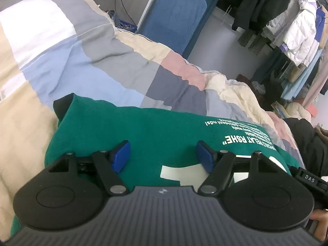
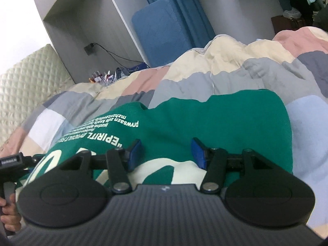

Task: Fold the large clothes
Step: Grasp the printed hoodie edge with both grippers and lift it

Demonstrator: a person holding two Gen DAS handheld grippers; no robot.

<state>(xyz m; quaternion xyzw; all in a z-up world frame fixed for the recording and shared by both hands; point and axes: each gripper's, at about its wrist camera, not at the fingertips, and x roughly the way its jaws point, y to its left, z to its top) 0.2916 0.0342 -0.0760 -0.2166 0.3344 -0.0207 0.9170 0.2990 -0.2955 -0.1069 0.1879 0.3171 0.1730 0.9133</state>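
A green garment (image 1: pixel 143 129) with white print lies folded on the patchwork quilt (image 1: pixel 82 61). My left gripper (image 1: pixel 163 155) is open just above its near part, blue pads (image 1: pixel 121 155) spread wide, nothing between them. The same green garment (image 2: pixel 215 123) shows in the right wrist view, with white lettering toward the left. My right gripper (image 2: pixel 166 155) is open above it, with nothing between its blue pads (image 2: pixel 197 154). The other gripper's handle (image 2: pixel 10 164) shows at the left edge.
The quilt (image 2: pixel 225 71) covers the bed. A blue cushion (image 1: pixel 174 14) leans against the wall beyond the bed. A rack of hanging clothes (image 1: pixel 297 30) stands at the right. A padded headboard (image 2: pixel 26 78) and a shelf with small items (image 2: pixel 102 76) are at the left.
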